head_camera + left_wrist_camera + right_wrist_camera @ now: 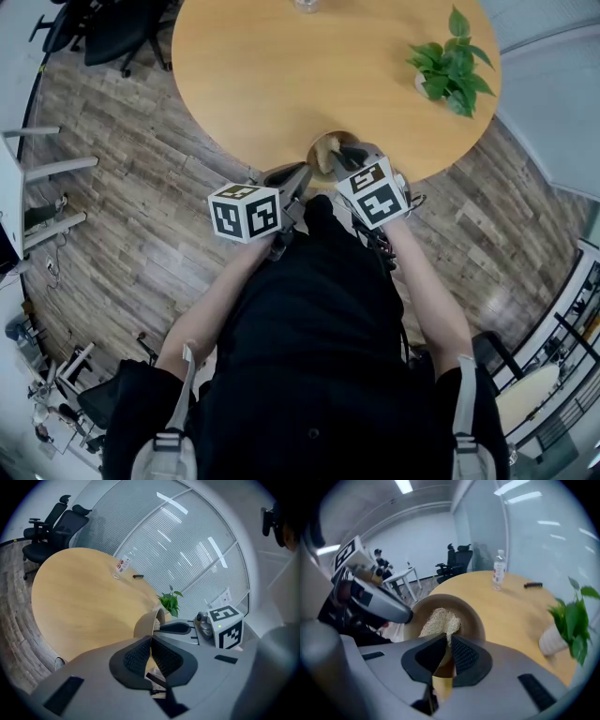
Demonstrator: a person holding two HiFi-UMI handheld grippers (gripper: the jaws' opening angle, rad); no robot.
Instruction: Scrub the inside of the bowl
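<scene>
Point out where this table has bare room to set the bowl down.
The wide middle of the table is bare, between the bottle at the far edge, the plant on the right and the bowl at the near edge. Crowded only there, where the left hand-held gripper and the right hand-held gripper meet it.

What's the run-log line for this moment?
left gripper: shut on bowl rim | right gripper: shut on scrub pad | pad: inside bowl | bowl: at near edge of table
</scene>
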